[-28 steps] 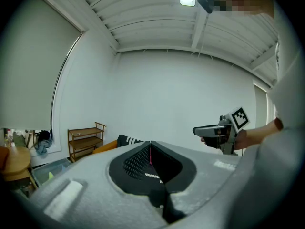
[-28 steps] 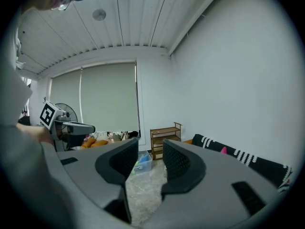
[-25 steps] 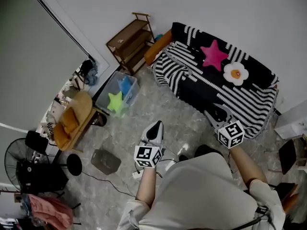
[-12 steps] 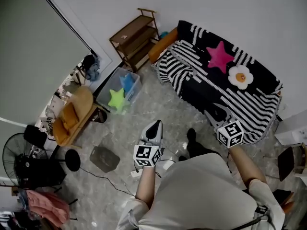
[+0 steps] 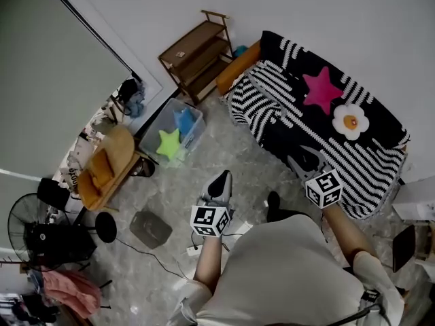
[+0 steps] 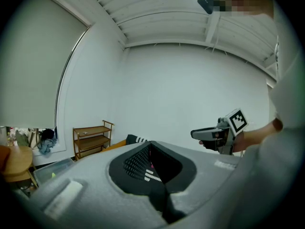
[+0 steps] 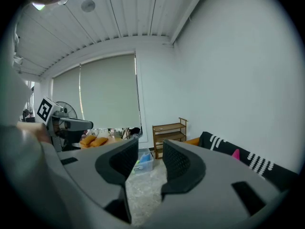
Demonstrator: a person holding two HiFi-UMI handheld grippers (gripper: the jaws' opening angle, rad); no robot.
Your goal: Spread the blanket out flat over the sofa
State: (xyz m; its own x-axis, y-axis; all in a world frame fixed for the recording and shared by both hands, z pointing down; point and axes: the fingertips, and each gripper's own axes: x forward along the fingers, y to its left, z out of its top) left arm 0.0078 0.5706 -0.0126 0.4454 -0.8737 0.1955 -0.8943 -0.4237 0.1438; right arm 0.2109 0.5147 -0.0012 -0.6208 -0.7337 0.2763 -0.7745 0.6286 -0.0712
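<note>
Your black-and-white striped knitted blanket [image 5: 367, 165] lies draped over the sofa [image 5: 238, 71]. It is rumpled into folds near the orange arm. A pink star cushion [image 5: 321, 90] and a fried-egg cushion [image 5: 350, 121] rest on it. The floor [image 5: 224, 148] is grey, marbled and glossy, and the walls are plain white. Your left gripper [image 5: 221, 176] has its jaws clenched on nothing. Your right gripper [image 5: 301, 156] has its jaws released and empty. You hold both in front of the sofa.
</note>
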